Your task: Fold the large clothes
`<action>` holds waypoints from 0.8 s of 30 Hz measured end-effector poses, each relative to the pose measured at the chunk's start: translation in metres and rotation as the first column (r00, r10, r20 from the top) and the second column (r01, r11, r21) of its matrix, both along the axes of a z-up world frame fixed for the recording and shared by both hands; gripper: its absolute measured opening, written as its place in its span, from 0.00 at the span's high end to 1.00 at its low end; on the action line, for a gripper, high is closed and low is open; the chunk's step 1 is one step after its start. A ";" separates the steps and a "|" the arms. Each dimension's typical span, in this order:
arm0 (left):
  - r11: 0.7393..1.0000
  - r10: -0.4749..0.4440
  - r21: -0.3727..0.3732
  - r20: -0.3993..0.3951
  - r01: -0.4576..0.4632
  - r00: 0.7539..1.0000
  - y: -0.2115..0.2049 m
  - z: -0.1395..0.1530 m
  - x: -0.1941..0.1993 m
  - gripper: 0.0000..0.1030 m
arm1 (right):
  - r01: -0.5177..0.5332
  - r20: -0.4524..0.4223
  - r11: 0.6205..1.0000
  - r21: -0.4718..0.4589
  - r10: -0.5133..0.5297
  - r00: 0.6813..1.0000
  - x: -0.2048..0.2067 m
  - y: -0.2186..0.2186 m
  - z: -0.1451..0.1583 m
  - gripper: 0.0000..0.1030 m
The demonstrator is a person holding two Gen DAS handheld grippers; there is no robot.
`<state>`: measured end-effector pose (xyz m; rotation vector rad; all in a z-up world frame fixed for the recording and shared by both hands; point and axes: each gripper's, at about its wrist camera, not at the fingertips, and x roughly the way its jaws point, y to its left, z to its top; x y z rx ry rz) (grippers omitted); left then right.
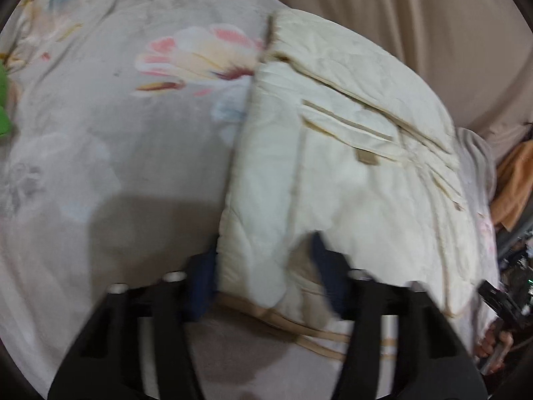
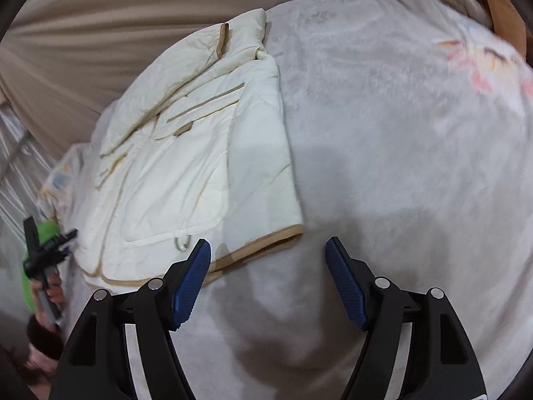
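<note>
A cream quilted jacket (image 1: 349,140) with tan trim lies partly folded on a grey floral blanket (image 1: 116,153). My left gripper (image 1: 263,266) is open, its blue pads on either side of the jacket's near hem corner, which lies between them. In the right wrist view the jacket (image 2: 186,153) lies to the left. My right gripper (image 2: 268,250) is open and empty above the blanket (image 2: 399,166), just right of the jacket's tan hem. The left gripper also shows at the far left of the right wrist view (image 2: 50,250), hand-held.
Beige curtain (image 1: 399,16) hangs behind the bed. Orange cloth (image 1: 513,183) and dark clutter sit at the right edge. A green item (image 1: 5,106) shows at the left edge. The other hand-held gripper (image 1: 503,303) is at the right.
</note>
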<state>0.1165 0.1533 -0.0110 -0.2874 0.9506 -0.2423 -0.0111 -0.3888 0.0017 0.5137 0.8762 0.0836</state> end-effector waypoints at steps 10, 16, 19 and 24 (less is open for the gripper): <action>0.999 -0.038 0.026 0.095 0.035 0.995 0.002 0.053 -0.069 0.92 | 0.035 0.170 0.999 -0.009 -0.032 0.985 -0.059 0.017 0.061 0.98; 0.995 -0.101 0.004 0.020 0.101 0.995 0.012 0.042 -0.156 0.91 | 0.069 0.127 0.997 -0.031 -0.065 0.990 -0.157 0.011 0.052 0.98; 0.995 -0.104 -0.012 -0.052 0.104 0.993 0.021 0.024 -0.188 0.87 | 0.078 0.038 0.997 -0.025 -0.077 0.996 -0.193 0.010 0.027 0.98; 0.999 -0.006 0.042 0.012 0.006 1.000 0.035 0.045 -0.199 0.79 | 0.150 -0.037 0.987 -0.063 -0.153 0.988 -0.207 -0.003 0.014 0.89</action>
